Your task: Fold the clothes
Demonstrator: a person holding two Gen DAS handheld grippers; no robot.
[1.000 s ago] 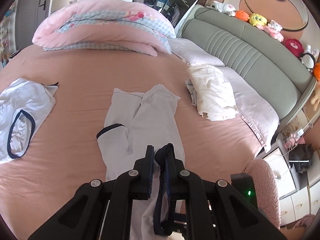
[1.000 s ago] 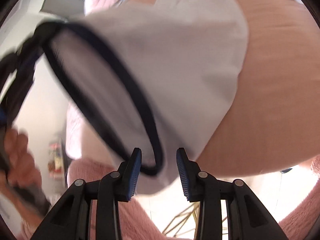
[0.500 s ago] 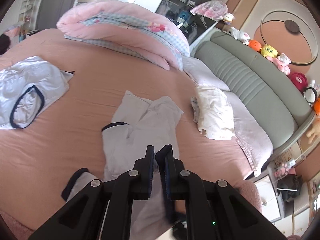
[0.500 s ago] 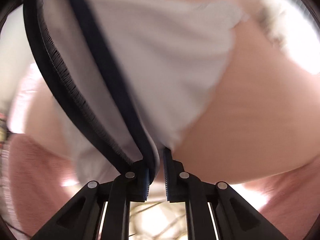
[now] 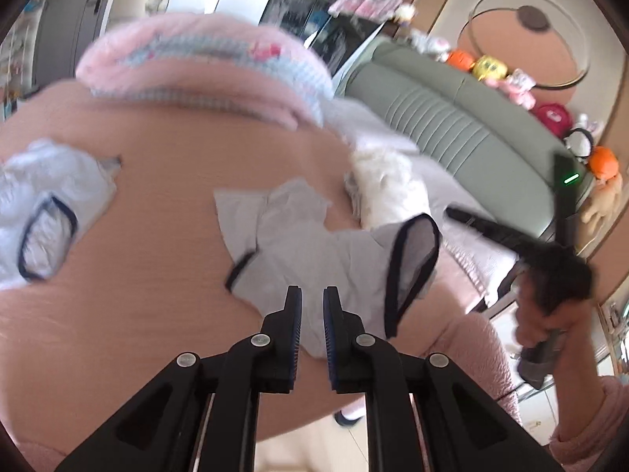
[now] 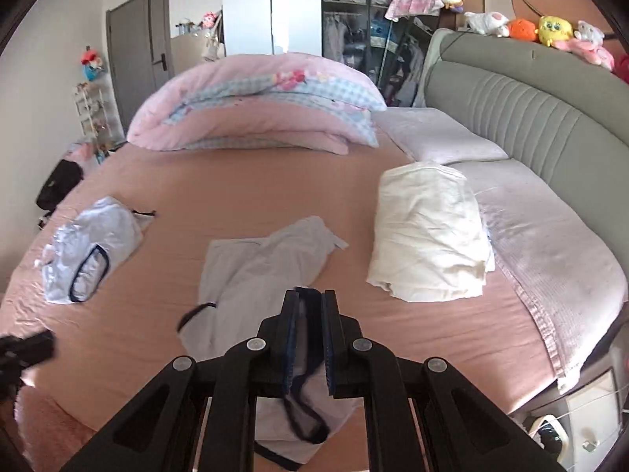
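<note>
A white garment with navy trim (image 5: pixel 314 251) lies stretched over the pink bed (image 5: pixel 157 275). My left gripper (image 5: pixel 312 303) hovers over its near part with the jaws a little apart and nothing between them. My right gripper (image 6: pixel 310 306) is shut on the garment's navy-edged end (image 6: pixel 302 413), which hangs below the fingers; the rest of the garment (image 6: pixel 259 271) trails up the bed. In the left wrist view the right gripper's body (image 5: pixel 550 271) shows at the right, lifting a navy-trimmed opening (image 5: pixel 412 263).
A second white garment with navy trim (image 6: pixel 86 259) lies at the left of the bed. A folded cream pile (image 6: pixel 428 232) sits at the right beside a lilac blanket (image 6: pixel 550 244). A rolled pink duvet (image 6: pixel 255 106) and green headboard (image 6: pixel 530 118) are behind.
My left gripper has let go of the garment and opened slightly. My right gripper, which shut on the navy-trimmed end, has swung up level and now faces across the bed.
</note>
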